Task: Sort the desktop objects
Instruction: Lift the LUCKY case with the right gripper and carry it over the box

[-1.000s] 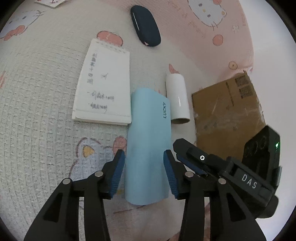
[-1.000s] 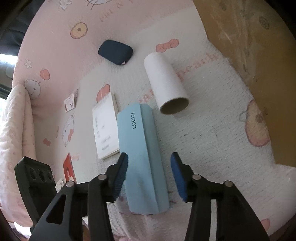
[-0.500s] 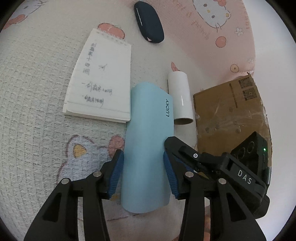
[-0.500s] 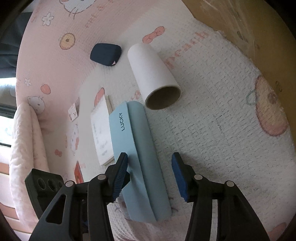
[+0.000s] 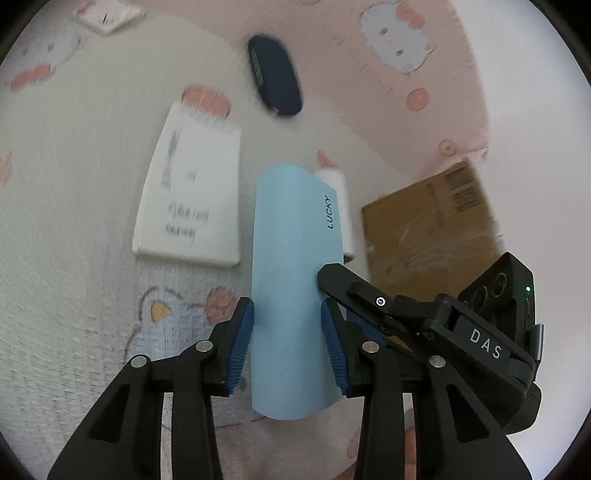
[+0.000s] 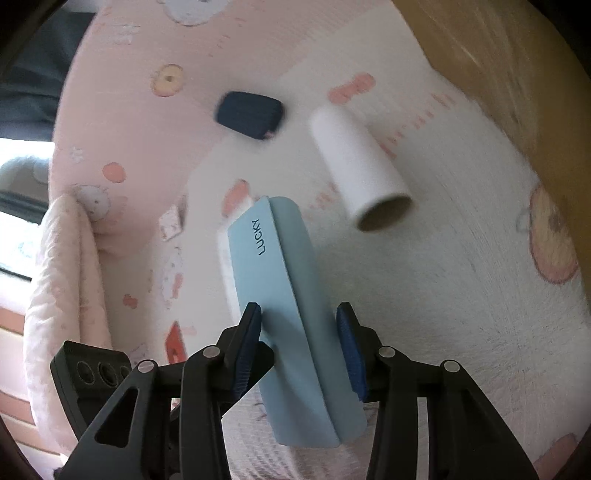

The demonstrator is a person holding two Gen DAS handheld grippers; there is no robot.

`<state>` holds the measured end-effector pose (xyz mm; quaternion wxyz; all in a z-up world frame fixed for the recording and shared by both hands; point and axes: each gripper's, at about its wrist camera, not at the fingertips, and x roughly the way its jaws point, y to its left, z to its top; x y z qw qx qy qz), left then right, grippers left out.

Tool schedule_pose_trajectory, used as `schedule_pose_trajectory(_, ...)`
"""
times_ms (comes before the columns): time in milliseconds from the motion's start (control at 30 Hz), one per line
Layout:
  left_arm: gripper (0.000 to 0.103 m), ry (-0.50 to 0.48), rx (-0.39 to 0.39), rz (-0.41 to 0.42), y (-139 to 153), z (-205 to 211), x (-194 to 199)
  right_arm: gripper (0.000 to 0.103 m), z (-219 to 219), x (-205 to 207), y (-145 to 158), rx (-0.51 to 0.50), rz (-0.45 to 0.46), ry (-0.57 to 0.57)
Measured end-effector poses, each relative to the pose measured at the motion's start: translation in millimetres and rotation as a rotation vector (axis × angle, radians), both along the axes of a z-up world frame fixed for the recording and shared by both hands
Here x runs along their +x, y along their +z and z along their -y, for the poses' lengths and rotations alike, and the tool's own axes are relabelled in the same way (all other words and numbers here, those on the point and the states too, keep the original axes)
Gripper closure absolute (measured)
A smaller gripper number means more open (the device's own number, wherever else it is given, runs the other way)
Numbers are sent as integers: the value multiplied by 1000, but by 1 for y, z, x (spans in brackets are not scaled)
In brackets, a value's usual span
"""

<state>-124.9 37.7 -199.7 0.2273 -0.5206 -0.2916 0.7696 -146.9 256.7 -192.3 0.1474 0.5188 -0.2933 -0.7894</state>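
A light blue case marked LUCKY (image 5: 286, 280) is held off the pink-and-white blanket. My left gripper (image 5: 287, 345) is shut on its sides, blue pads pressing both long edges. My right gripper (image 6: 301, 350) is shut on the same case (image 6: 284, 295) from the right side; it shows in the left wrist view (image 5: 424, 325) touching the case's right edge. A white notepad (image 5: 192, 199), a white tube (image 6: 356, 177) and a dark blue pouch (image 6: 249, 114) lie on the blanket beyond.
A brown cardboard box (image 5: 428, 229) stands at the right, also along the right edge of the right wrist view (image 6: 517, 74). Small cards (image 5: 107, 14) lie at the far left. A pink padded rim (image 6: 66, 266) borders the blanket.
Both grippers have closed on the blue case and lifted it off the blanket; the background is blurred by the motion. Before, the jaws stood open around it.
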Motion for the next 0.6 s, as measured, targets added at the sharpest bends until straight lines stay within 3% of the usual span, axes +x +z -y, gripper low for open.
schedule_pose_trajectory(367,64,54,78,-215,91,27,13,63,27,5,85,51,-196,85)
schedule_pose_trajectory(600,64,55,91,-316,131,31,29,63,30,26,131,57,-309,105)
